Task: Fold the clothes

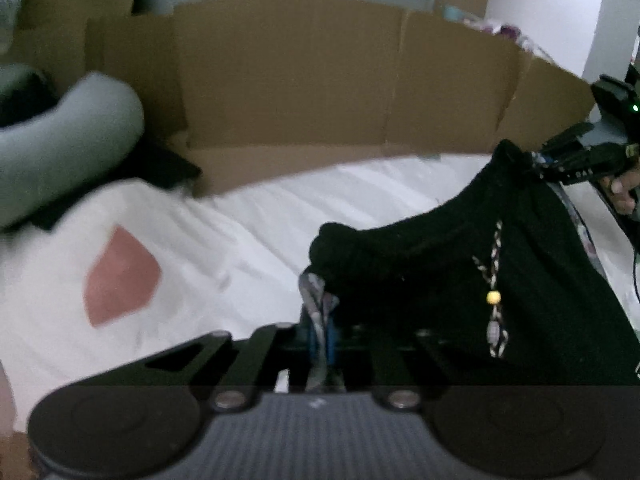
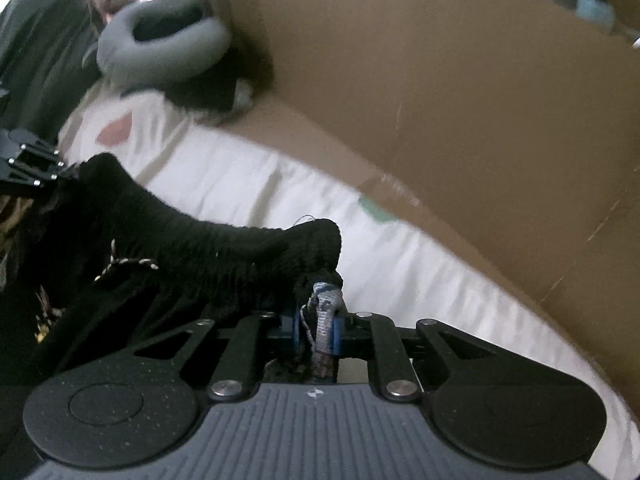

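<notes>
Black garment (image 1: 460, 264): waistband corners clamped in left gripper (image 1: 320, 340) and right gripper (image 2: 324, 332), slung between them above the bed (image 1: 280, 208); folding not begun.

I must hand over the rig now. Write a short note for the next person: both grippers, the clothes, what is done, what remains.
Left gripper: shut on a corner of the black garment.
Right gripper: shut on the opposite corner; patterned lining shows between the pads.
Garment: stretched between both grippers, above the white sheet; beaded drawstring hangs at the front.
Done: both corners gripped.
Left: no fold shows yet; lay it flat and fold.
</notes>
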Motion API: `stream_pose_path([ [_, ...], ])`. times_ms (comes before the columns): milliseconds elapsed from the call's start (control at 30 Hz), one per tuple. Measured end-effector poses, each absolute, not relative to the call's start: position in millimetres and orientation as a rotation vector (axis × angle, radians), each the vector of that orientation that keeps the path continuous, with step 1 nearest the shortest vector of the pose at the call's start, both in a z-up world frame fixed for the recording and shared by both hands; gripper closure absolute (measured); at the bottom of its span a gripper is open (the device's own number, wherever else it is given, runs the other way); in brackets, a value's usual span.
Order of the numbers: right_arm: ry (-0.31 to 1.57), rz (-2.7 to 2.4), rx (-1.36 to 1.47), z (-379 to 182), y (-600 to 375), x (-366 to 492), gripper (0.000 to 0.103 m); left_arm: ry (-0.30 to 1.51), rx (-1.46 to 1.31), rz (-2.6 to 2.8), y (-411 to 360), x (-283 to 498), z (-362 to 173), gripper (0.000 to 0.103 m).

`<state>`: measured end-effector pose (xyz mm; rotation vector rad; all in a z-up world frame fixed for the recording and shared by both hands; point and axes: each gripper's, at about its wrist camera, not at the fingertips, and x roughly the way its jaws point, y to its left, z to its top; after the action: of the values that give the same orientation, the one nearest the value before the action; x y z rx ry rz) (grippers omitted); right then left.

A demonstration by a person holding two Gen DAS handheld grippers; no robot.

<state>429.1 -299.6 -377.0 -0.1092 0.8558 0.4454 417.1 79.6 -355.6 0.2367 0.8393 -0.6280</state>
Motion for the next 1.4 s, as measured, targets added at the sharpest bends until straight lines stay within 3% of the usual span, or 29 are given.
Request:
stream_pose_path([
  [267, 0.811, 0.37, -0.167, -362.9, -277.4, 458.0, 0.09, 0.802, 0.265, -0.497, 72.5, 438.0, -353.8, 0.098],
  [867, 0.897, 0.31, -0.318, -385.8, -230.7, 530.3, 0.09, 0.917, 0.36, -0.294, 62.3, 507.5, -375.4, 0.097],
  [967, 0.967, 0.241, -0.313, -403.5, -220.8, 537.8, 0.083, 1.014, 0.365, -0.263, 51.6, 515.8, -398.6, 0.09],
  [1000, 0.989, 0.215, -0.297, -408.1, -221.5, 539.3, 0.069, 1.017, 0.364, -0.25, 49.0, 516.4, -399.9, 0.088],
  [1033, 1.004, 0.189, -0.28, -411.6, -223.3, 540.0, 0.063, 1.02, 0.355, -0.239, 47.3, 516.8, -399.5, 0.085],
  [1100, 1.011, 0.184, -0.222, -408.4, -230.4, 538.8, 0.061, 1.027, 0.338, -0.219, 45.7, 516.5, -397.4, 0.08],
  [1167, 1.013, 0.181, -0.17, -402.3, -238.7, 536.3, 0.056, 1.006, 0.338, -0.203, 45.7, 512.2, -388.8, 0.062],
  [1200, 1.01, 0.181, -0.149, -397.6, -244.2, 533.6, 0.054, 0.982, 0.343, -0.196, 45.8, 509.6, -383.3, 0.048],
  [1233, 1.006, 0.184, -0.128, -392.9, -249.8, 530.7, 0.053, 0.96, 0.346, -0.19, 45.7, 505.7, -377.9, 0.042],
  [1400, 0.998, 0.212, -0.044, -368.7, -277.6, 504.2, 0.052, 0.927, 0.365, -0.208, 36.8, 475.9, -355.1, 0.042],
])
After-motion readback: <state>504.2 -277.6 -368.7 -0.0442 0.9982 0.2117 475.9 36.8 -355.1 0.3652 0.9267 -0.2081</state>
